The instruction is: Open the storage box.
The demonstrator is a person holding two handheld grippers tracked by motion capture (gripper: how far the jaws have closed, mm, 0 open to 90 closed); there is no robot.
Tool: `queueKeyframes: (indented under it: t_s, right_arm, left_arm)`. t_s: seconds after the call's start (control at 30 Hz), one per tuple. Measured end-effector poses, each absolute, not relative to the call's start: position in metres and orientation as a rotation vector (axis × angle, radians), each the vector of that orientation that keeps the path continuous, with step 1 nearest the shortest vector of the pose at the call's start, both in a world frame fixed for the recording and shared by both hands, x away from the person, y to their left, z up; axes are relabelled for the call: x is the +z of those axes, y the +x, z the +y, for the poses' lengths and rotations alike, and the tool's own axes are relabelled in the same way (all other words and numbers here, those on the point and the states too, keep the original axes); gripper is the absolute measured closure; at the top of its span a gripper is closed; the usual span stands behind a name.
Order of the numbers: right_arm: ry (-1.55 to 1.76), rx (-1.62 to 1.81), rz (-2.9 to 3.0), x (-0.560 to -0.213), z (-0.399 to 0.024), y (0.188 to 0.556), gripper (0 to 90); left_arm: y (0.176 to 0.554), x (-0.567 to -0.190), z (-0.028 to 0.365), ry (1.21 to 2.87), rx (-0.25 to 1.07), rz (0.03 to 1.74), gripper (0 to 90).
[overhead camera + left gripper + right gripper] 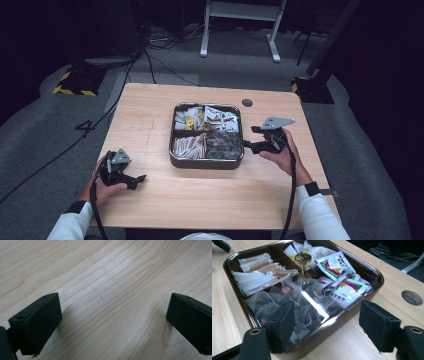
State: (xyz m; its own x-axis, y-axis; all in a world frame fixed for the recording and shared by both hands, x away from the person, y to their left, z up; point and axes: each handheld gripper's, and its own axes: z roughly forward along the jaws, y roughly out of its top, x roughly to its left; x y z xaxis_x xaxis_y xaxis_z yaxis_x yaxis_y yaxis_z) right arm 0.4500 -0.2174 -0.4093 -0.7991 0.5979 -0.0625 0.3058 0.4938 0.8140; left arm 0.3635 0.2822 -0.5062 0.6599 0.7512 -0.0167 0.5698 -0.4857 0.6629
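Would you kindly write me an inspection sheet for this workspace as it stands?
Surface: light wooden table with a round cable hole.
Job's things: square compartment box under a clear lid with a brass knob; it holds tea bags, printed sachets and white stick packets.
Clutter: nothing seen.
Grippers: left hand-held gripper open, low over bare wood; right hand-held gripper open beside the box's right wall, nothing between its jaws.
Cables: one trails from each gripper; more lie on the floor.
Surroundings: grey carpet, white stand legs, dark backdrop.
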Motion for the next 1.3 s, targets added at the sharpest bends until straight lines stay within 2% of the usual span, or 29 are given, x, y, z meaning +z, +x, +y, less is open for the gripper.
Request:
queueKeyframes:
  t_s: [1.3]
  right_arm:
    - [0.661, 1.209, 2.432, -0.411, -0.156, 0.475, 28.4]
  left_arm:
    - [0.363, -0.506, 0.282, 2.227, 0.367, 1.021, 0.5]
